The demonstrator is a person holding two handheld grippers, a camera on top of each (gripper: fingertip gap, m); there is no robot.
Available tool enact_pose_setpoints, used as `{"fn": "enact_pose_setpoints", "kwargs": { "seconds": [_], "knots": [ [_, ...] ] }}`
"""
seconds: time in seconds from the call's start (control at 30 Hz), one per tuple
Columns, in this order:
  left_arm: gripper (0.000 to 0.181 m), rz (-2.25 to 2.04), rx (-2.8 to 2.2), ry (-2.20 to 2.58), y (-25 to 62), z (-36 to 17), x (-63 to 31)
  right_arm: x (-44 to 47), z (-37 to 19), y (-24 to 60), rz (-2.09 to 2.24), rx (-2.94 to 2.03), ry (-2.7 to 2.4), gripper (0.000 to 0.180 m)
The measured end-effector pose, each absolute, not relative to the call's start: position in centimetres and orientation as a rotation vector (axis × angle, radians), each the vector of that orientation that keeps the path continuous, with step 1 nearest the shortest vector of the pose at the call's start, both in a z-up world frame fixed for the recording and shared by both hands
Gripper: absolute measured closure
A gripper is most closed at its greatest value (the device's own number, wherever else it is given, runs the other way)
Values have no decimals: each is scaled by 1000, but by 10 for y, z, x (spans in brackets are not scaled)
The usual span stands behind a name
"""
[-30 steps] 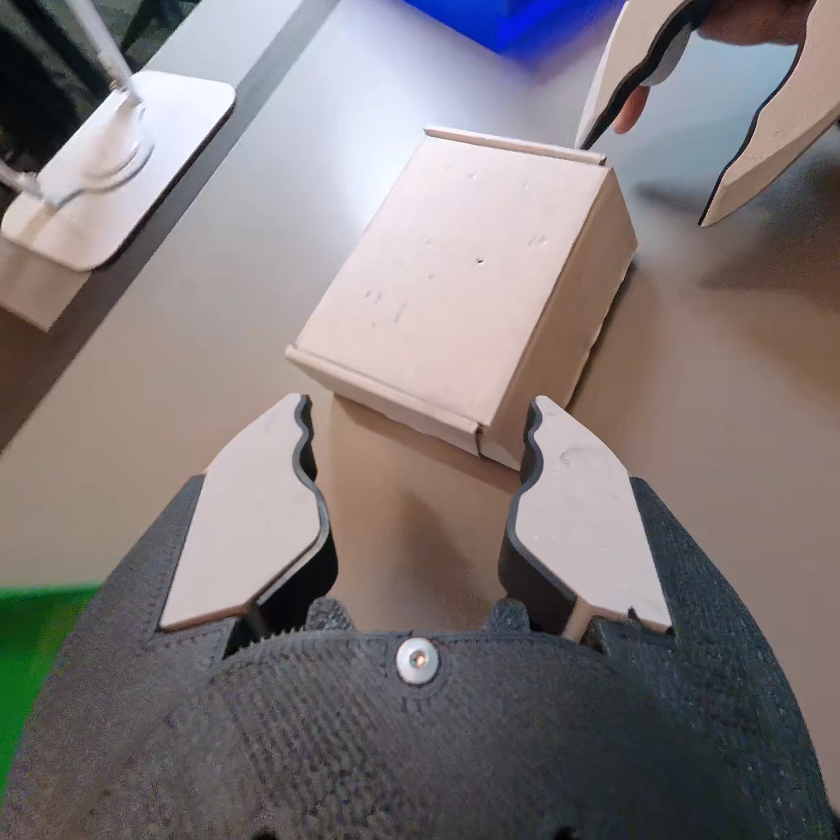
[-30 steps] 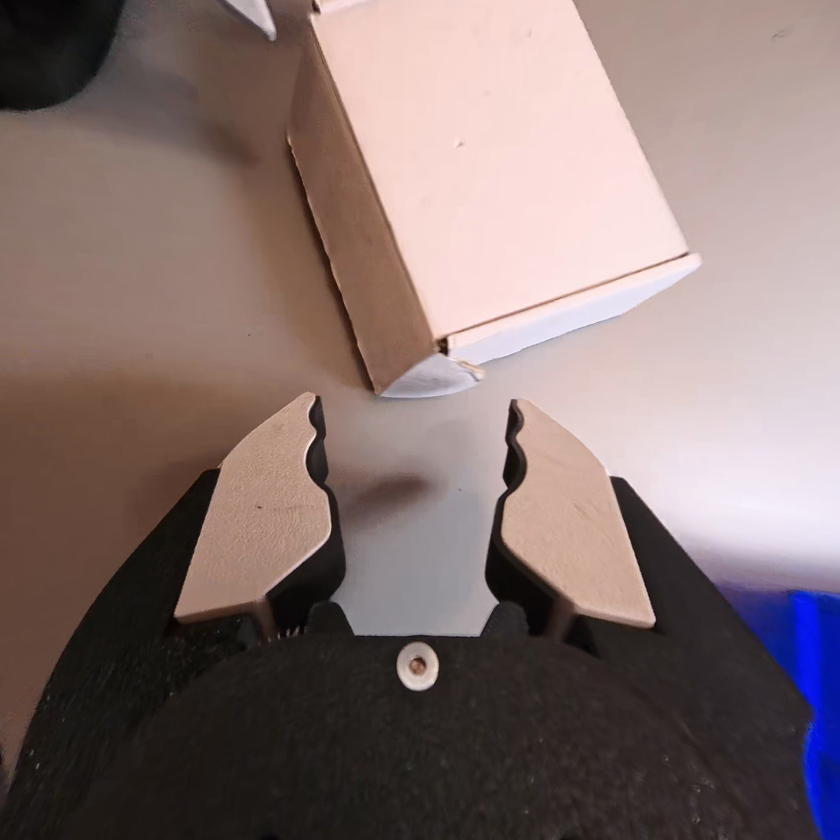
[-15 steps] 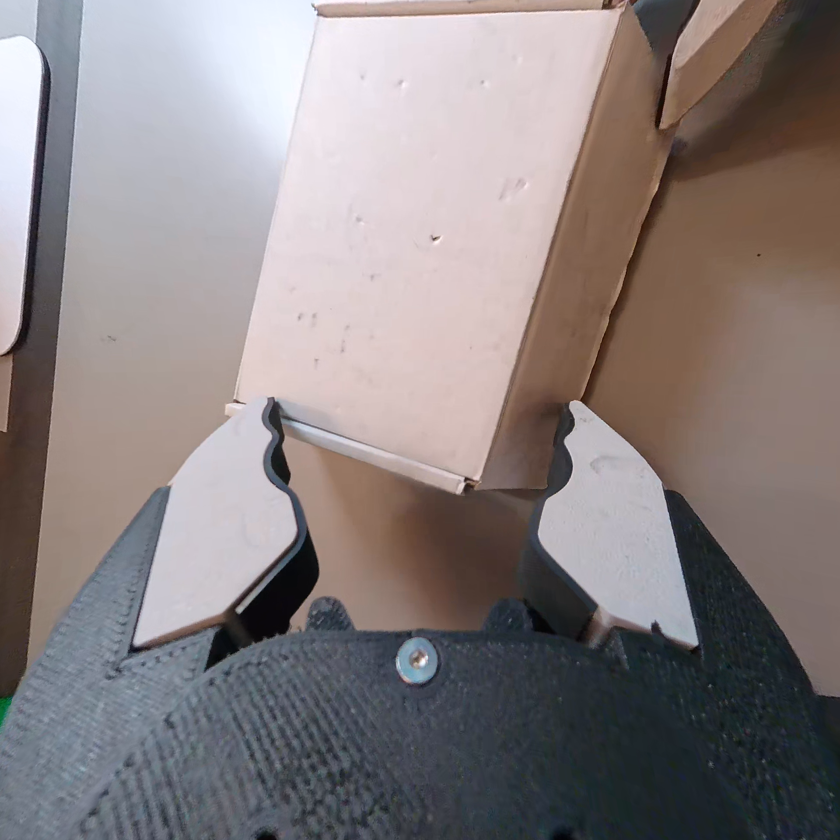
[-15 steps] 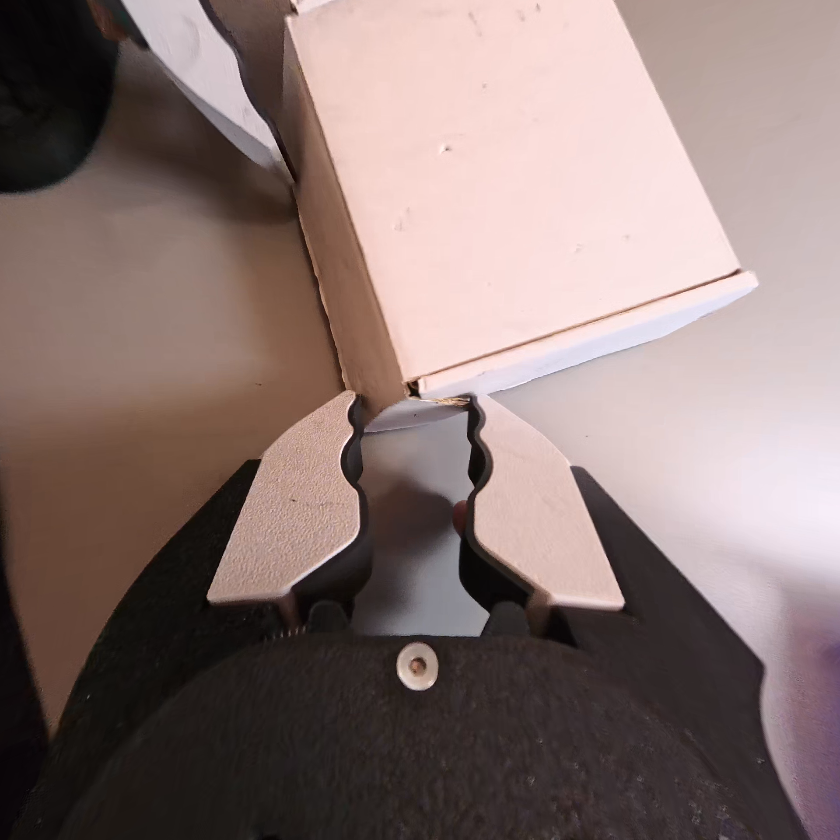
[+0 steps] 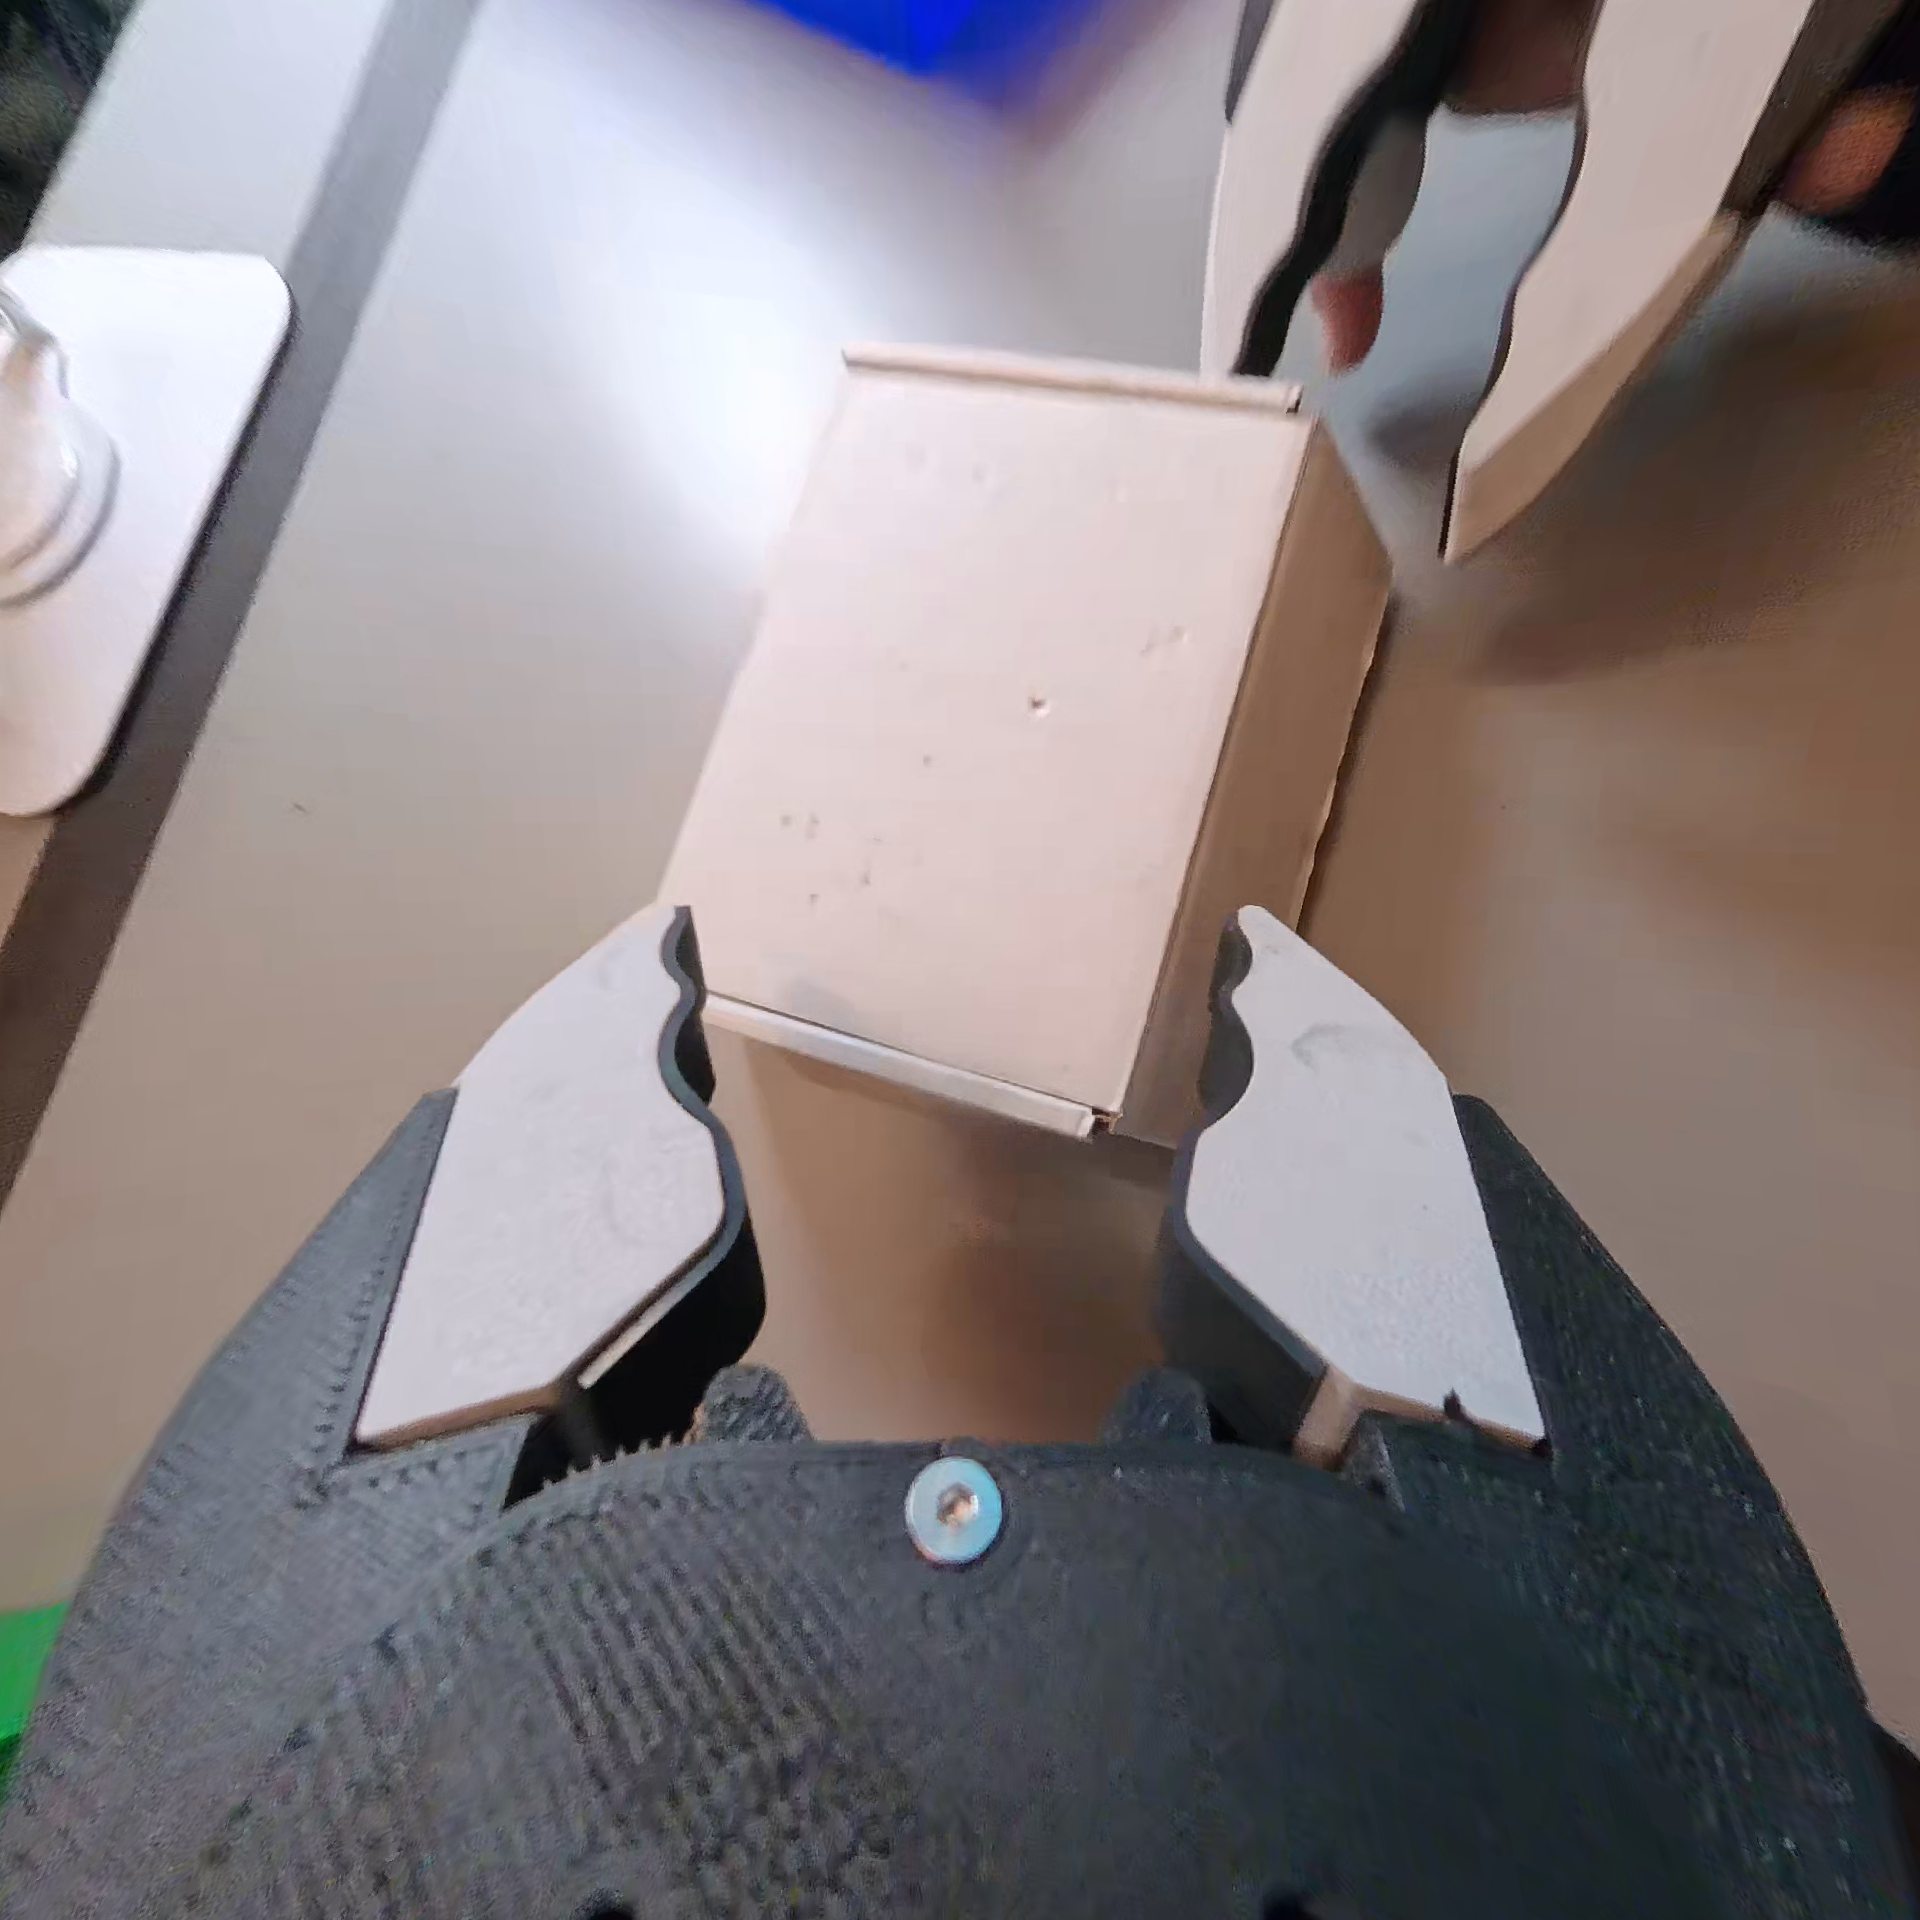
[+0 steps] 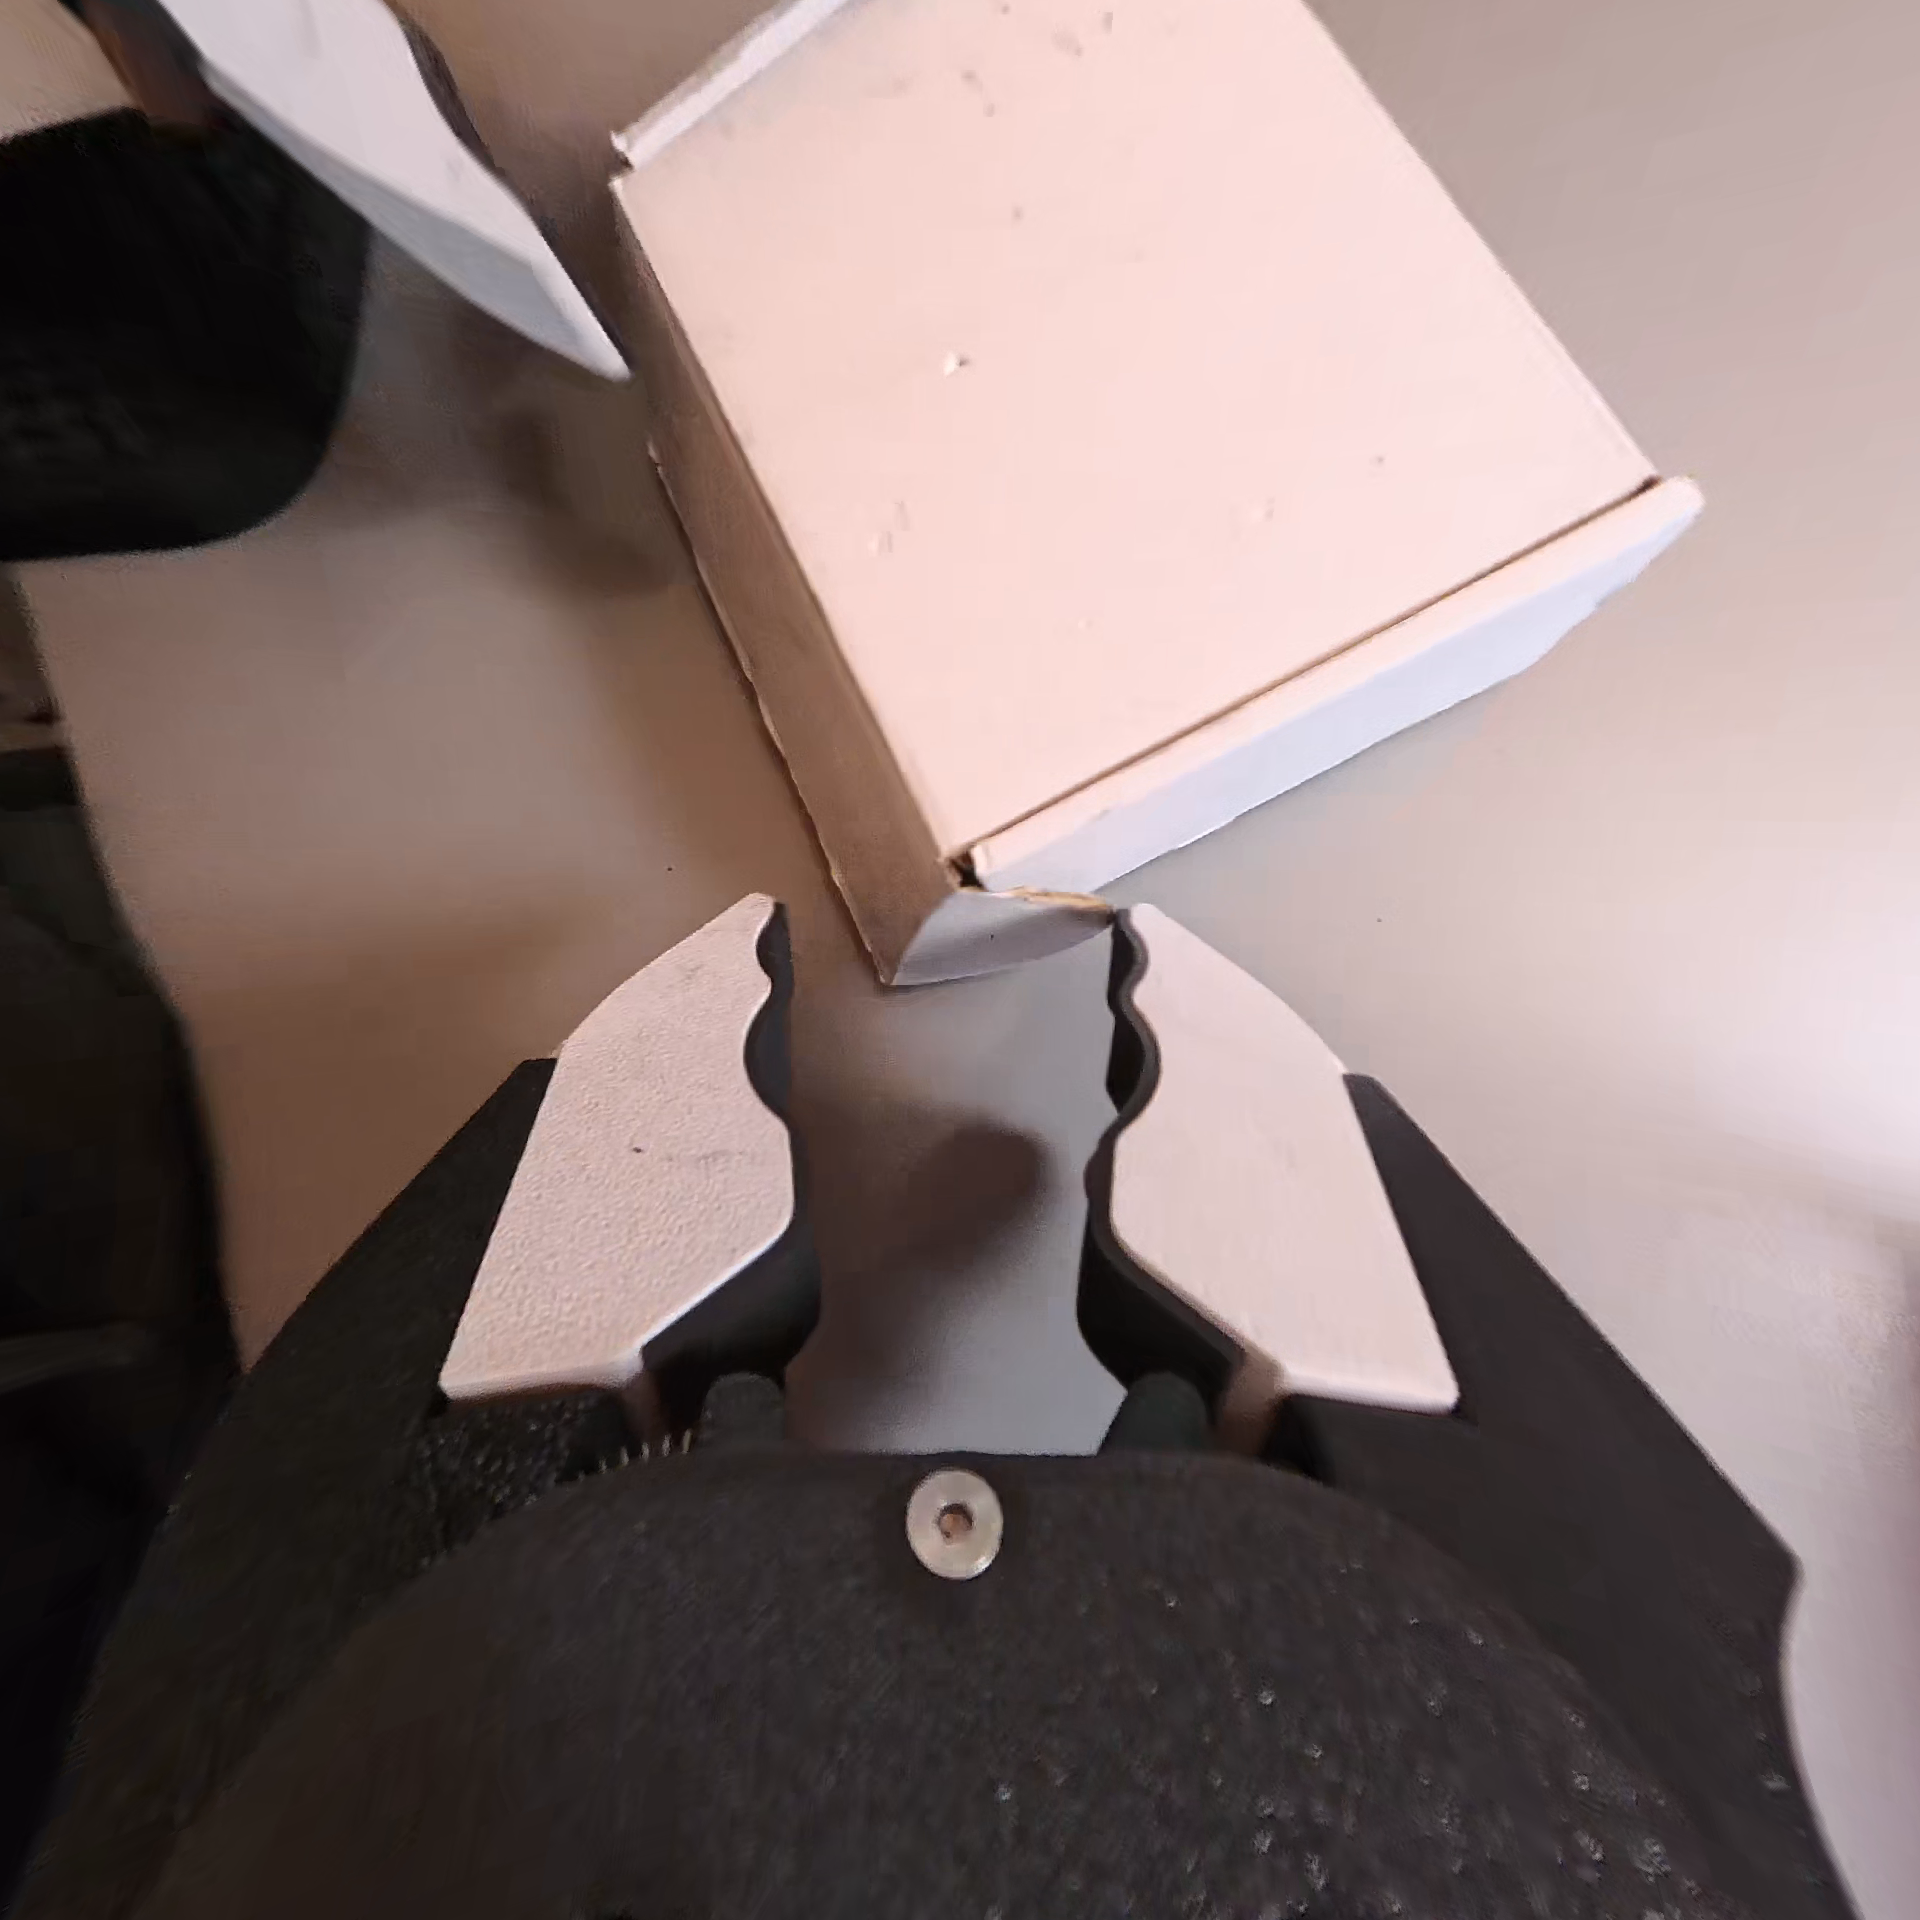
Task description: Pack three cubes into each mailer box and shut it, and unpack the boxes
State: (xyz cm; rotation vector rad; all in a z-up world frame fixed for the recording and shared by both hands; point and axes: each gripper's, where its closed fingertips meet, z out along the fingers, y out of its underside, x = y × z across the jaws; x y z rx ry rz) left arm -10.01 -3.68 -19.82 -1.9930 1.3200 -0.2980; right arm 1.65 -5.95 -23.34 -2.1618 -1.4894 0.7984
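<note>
The mailer box [image 5: 997,717] lies shut on the tan table [image 5: 436,727], lid down and front flap tucked, between your two tools. Your left gripper [image 5: 956,966] stands wide, its tips flanking the near end of the box; the left tip looks to touch the lid corner, the right tip sits just beside the side wall. No grip is made. Your right gripper [image 6: 945,935] is narrower but also apart, its tips just at the opposite corner of the box, where a curved side flap [image 6: 987,935] shows, holding nothing.

Judgement: the step in hand is either the last press of shutting or the first of unpacking; a closed box with a tool at its flap corner suggests opening. The next move calls for the left gripper to steady the body while the right catches the front flap edge and lifts it.

Not verifiable: the contents, no cubes being visible. The white plate [image 5: 125,520] and blue object [image 5: 914,52] are cut off and blurred
</note>
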Motion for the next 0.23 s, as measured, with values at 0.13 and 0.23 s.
{"fn": "enact_pose_setpoints", "kwargs": {
  "seconds": [0.13, 0.23],
  "knots": [
    [91, -265, -1971, 1388, -22, -186, -103, 20, -238, -51, 529, -2066, -1383, 119],
    [87, -294, -2054, 1459, -1, -198, -102, 17, -242, -52, 517, -2059, -1373, 120]
  ]
}}
